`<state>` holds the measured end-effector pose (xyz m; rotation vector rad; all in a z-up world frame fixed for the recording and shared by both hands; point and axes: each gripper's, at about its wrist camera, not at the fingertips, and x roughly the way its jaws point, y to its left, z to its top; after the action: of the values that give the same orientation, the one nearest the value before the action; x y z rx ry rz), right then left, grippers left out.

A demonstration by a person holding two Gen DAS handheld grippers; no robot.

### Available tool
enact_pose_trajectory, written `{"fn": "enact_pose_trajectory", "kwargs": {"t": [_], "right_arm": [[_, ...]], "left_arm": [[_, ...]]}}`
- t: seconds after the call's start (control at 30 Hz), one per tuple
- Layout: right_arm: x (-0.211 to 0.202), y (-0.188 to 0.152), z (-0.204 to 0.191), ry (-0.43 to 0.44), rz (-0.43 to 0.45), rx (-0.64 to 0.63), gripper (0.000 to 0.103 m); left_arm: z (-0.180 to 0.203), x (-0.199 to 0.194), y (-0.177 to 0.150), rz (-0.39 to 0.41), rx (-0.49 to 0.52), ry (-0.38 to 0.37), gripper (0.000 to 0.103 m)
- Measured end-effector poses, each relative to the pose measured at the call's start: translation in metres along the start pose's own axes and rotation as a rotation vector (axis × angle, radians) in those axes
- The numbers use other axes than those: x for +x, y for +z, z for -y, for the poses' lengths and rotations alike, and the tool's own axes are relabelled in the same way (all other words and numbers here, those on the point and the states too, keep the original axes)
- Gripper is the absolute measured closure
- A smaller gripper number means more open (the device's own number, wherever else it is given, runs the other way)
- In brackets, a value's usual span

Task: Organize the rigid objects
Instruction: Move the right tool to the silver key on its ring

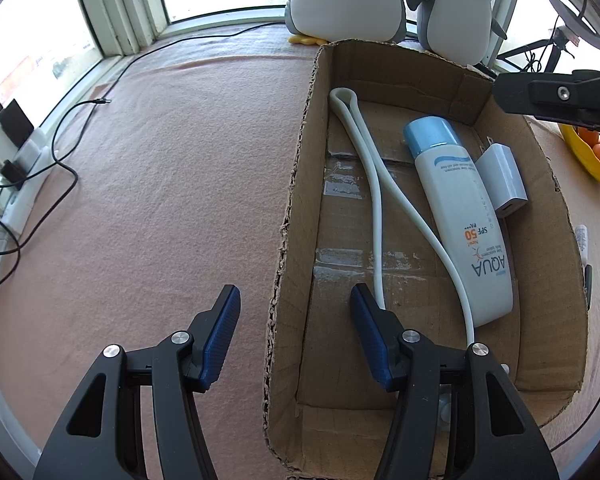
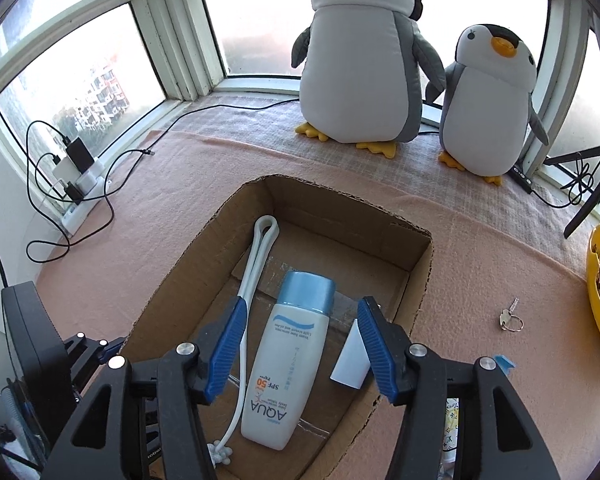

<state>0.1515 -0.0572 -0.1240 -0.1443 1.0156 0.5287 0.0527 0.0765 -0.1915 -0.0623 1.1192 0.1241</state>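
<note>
The sunscreen bottle (image 2: 290, 360) is seen lying in the box (image 2: 420, 280), lower centre, beneath the empty, parted right gripper (image 2: 300, 316).

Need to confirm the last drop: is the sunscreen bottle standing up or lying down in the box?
Lying down. The sunscreen bottle rests flat on the floor of the cardboard box, blue cap toward the far wall.

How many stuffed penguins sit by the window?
2. The larger penguin stands on the blanket beyond the cardboard box; the smaller penguin stands just to its right. None seems hidden.
</note>
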Motion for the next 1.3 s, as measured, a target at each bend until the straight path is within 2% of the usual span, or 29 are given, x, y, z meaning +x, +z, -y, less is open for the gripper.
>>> {"fn": "enact_pose_trajectory", "kwargs": {"t": [0.37, 0.5, 0.67, 0.8, 0.97, 1.03, 1.3], "right_arm": [[-0.034, -0.013, 0.088, 0.035, 0.042, 0.207, 0.050], [-0.037, -0.021, 0.127, 0.008, 0.048, 0.282, 0.050], [-0.033, -0.029, 0.170, 0.007, 0.021, 0.378, 0.050], [-0.022, -0.034, 0.200, 0.043, -0.016, 0.477, 0.050], [-0.006, -0.041, 0.224, 0.091, -0.051, 0.584, 0.050], [0.000, -0.043, 0.230, 0.104, -0.062, 0.621, 0.057], [0.022, -0.050, 0.247, 0.132, -0.099, 0.719, 0.064]], "left_arm": [[0.001, 0.000, 0.000, 0.001, 0.003, 0.005, 0.046], [0.002, 0.000, 0.000, 0.001, 0.003, 0.007, 0.046], [0.002, 0.000, 0.000, 0.002, 0.003, 0.007, 0.046], [0.002, 0.000, 0.001, 0.001, 0.002, 0.007, 0.046], [0.002, 0.000, 0.001, 0.001, 0.002, 0.006, 0.046], [0.002, 0.000, 0.001, 0.001, 0.002, 0.007, 0.046], [0.001, 0.000, 0.001, 0.001, 0.005, 0.008, 0.046]]}}
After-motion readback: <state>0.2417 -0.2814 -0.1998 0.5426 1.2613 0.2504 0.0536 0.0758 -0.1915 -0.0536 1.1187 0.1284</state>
